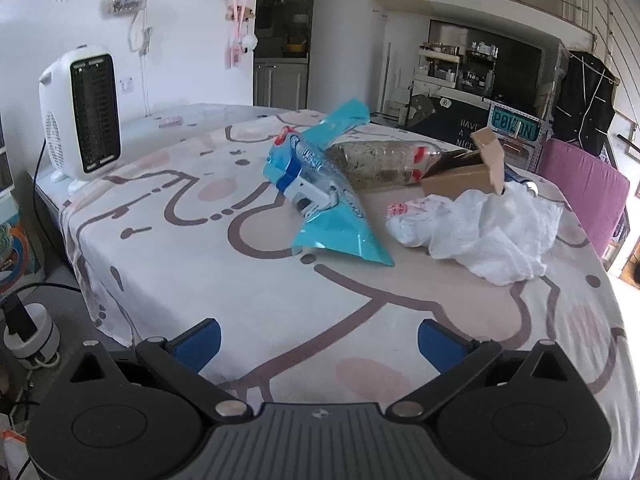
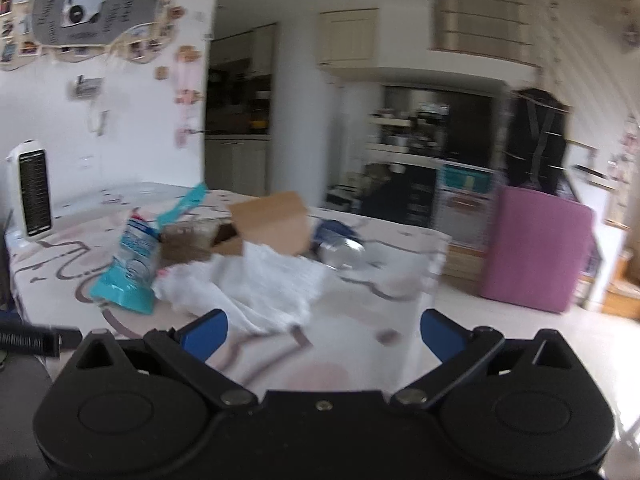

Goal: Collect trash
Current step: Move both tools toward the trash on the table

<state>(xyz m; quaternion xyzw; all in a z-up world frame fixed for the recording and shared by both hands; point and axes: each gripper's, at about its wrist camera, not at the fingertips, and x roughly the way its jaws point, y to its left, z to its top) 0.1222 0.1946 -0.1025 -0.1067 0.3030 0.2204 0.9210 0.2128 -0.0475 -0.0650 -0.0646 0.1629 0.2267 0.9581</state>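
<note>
A pile of trash lies on the cloth-covered table (image 1: pixel 240 280): a turquoise plastic wrapper (image 1: pixel 320 188), a plastic bottle (image 1: pixel 384 164) on its side, an open cardboard box (image 1: pixel 468 168) and a crumpled white plastic bag (image 1: pixel 488 228). My left gripper (image 1: pixel 319 344) is open and empty above the table's near edge, short of the pile. In the blurred right wrist view the wrapper (image 2: pixel 132 264), box (image 2: pixel 272 220), white bag (image 2: pixel 256 284) and a silvery item (image 2: pixel 344 252) show. My right gripper (image 2: pixel 322 336) is open and empty, just before the white bag.
A white fan heater (image 1: pixel 82 116) stands at the table's far left corner. A pink chair (image 1: pixel 580 196) is beyond the table's right side; it also shows in the right wrist view (image 2: pixel 536 248). A power strip and cables (image 1: pixel 28 332) lie on the floor at left.
</note>
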